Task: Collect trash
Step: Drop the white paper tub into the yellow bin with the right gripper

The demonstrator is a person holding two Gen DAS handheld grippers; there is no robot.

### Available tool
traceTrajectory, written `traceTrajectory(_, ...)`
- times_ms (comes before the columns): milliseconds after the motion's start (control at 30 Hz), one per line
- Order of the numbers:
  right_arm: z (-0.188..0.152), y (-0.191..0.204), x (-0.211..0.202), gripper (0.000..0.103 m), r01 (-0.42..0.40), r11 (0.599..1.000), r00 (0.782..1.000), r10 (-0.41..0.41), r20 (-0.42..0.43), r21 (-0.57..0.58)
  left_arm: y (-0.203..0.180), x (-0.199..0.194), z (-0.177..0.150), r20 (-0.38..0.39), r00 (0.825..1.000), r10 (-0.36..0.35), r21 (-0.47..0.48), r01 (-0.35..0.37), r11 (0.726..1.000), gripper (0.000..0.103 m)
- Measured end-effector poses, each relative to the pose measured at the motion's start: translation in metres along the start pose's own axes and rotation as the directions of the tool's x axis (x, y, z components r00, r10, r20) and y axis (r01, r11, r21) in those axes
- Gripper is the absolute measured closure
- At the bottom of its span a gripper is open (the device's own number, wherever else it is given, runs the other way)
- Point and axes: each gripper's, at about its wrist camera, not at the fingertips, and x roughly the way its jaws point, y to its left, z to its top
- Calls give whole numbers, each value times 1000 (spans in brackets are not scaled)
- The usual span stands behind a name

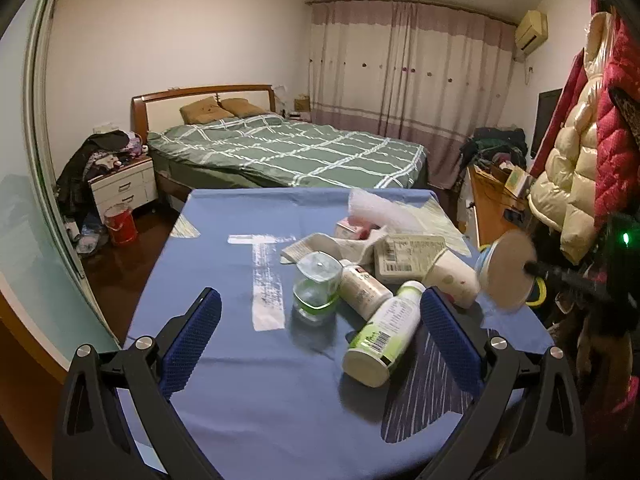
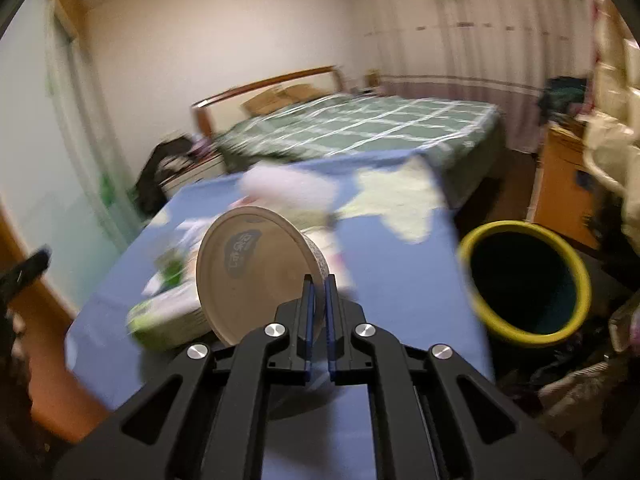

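A paper bowl (image 2: 256, 272) is gripped by its rim in the clenched right gripper (image 2: 318, 280), raised above the blue counter (image 2: 400, 280), apparently clear of it. The yellow-rimmed bin (image 2: 524, 280) is seen just beside the counter's edge. The left gripper (image 1: 320, 312) is held released over the bottles (image 1: 384, 332).

A round beige paper bowl (image 2: 256, 272) with a dark printed label is held on edge, its rim clamped between two blue fingers (image 2: 307, 308), above the blue-covered bench (image 2: 400, 280). On the bench a white plastic bottle (image 1: 384, 334) with a green label lies on its side, touching a smaller white bottle (image 1: 362, 290) that lies beside a clear square container (image 1: 316, 286) with a green base. Behind them a tipped paper cup (image 1: 452, 276), a flat labelled packet (image 1: 408, 254) and crumpled white wrappers (image 1: 328, 246) are heaped together. A black bin (image 2: 524, 280) with a yellow rim stands beside the bench
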Motion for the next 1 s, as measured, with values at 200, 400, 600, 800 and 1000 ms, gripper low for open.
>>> traceTrajectory(200,21,-85,9,98,194,970,980,-199,19,146,-8,13,-4,-34,999,-25,15,26,1000,5)
traceTrajectory(400,23,-156,37,98,328,913,944,-321,-68,242,-20,28,-7,-73,996,-50,34,52,998,5)
traceTrajectory(600,20,-204,70,98,386,875,921,-351,-168,291,-27,40,-10,-105,993,-60,42,65,997,5)
traceTrajectory(800,14,-231,88,87,414,850,908,-359,-218,327,-35,50,-14,-130,989,-72,57,80,995,5)
traceTrajectory(1000,11,-228,88,67,404,850,913,-349,-211,339,-38,60,-19,-159,983,-91,58,101,993,5)
